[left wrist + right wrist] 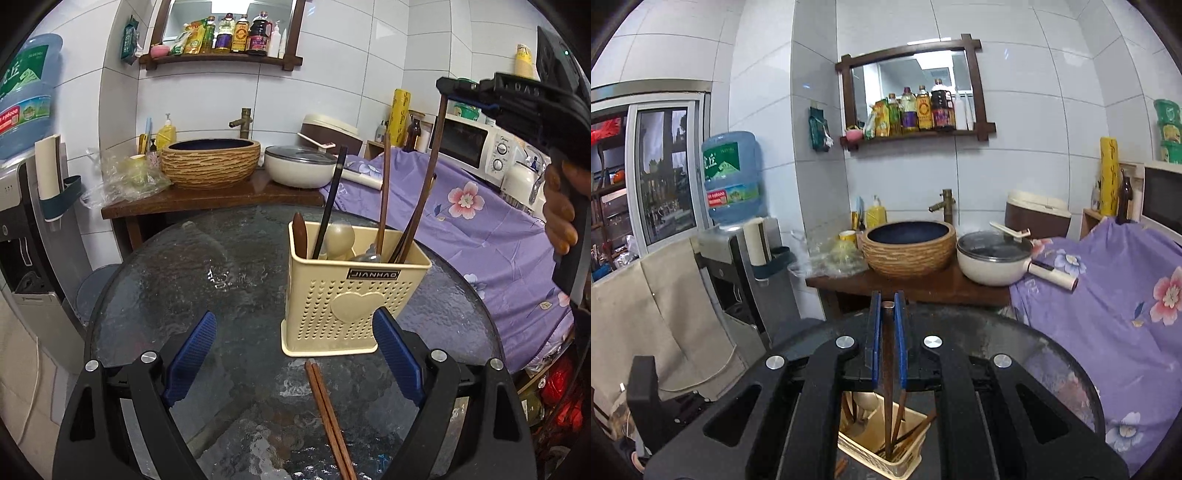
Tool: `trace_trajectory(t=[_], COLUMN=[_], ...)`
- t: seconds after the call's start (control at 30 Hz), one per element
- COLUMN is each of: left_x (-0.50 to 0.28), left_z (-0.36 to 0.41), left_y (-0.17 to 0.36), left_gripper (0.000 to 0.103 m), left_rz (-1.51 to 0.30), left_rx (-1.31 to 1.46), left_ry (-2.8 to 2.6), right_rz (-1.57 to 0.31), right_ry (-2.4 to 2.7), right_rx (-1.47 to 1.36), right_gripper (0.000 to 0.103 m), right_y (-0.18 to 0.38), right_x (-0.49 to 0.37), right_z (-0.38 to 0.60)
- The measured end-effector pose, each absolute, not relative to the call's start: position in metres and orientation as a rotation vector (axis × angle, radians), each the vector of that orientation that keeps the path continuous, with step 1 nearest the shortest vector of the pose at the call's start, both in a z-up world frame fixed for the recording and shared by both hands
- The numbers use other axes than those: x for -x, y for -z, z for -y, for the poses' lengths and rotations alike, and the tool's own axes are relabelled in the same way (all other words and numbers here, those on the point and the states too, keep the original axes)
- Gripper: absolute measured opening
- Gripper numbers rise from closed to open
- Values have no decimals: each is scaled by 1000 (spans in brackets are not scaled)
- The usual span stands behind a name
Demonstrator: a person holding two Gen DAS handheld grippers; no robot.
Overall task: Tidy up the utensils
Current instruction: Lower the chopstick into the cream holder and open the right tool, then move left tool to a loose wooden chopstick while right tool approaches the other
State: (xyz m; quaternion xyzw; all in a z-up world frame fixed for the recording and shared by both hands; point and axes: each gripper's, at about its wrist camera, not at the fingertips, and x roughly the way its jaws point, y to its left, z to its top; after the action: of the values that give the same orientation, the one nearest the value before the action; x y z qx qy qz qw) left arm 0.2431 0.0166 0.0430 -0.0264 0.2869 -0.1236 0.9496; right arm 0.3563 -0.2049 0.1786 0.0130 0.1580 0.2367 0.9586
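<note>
- Right hand-held gripper [888, 310] is clamped on the top end of a brown wooden chopstick [436, 162], held near upright w/ its lower end down in the cream utensil holder [351, 291].
- Left hand-held gripper [295, 354] hangs low over the glass desk [184, 266], fingers wide apart, holding nothing; a pair of wooden chopsticks [327, 410] lies on the desk between its fingers, just in front of the holder.
- Holder stands on the desk and already carries a black chopstick [330, 206], more brown sticks and what looks like a pale spoon; it is crowded on the right side.
- Handling, as a guess: sticks are light, stiff, thin and smooth, so they may roll on glass or pivot in the pads; best grip is across both sticks together near the upper third.
- Holder looks light plastic and could tip or slide if a stick jams on its rim.
- Room: left half of the desk is open; the desk edge and a purple floral cloth [498, 229] sit close on the right.
</note>
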Motion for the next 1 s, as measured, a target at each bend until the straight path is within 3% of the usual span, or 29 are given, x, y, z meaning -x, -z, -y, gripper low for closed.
trace_trajectory(t=[0.4,0.43,0.5,0.53,0.57,0.73,1.0], left_x=[-245,-245,-246,-246,-246,-249,-240], left_z=[-11,-10,-10,-10,-10,-20,-50], left_y=[-26,-24,-22,-20,-19,-8,19], left_gripper=[85,85,86,88,89,92,92], left_rz=[-616,-619,-621,-621,-621,-631,-692], left_rx=[58,56,50,39,31,26,73], left_ry=[258,257,256,249,242,203,135], right_rz=[-402,-403,-393,-378,-363,-336,-388], right_ry=[-452,-451,-453,-449,-446,-472,-515], right_rx=[-5,-7,-19,-23,-23,27,129], right_gripper=[9,12,36,60,63,72,74], right_y=[-136,-135,-134,-133,-133,-121,-67], right_x=[-364,-363,-355,-347,-342,-299,-240], right_z=[200,201,203,205,206,200,171])
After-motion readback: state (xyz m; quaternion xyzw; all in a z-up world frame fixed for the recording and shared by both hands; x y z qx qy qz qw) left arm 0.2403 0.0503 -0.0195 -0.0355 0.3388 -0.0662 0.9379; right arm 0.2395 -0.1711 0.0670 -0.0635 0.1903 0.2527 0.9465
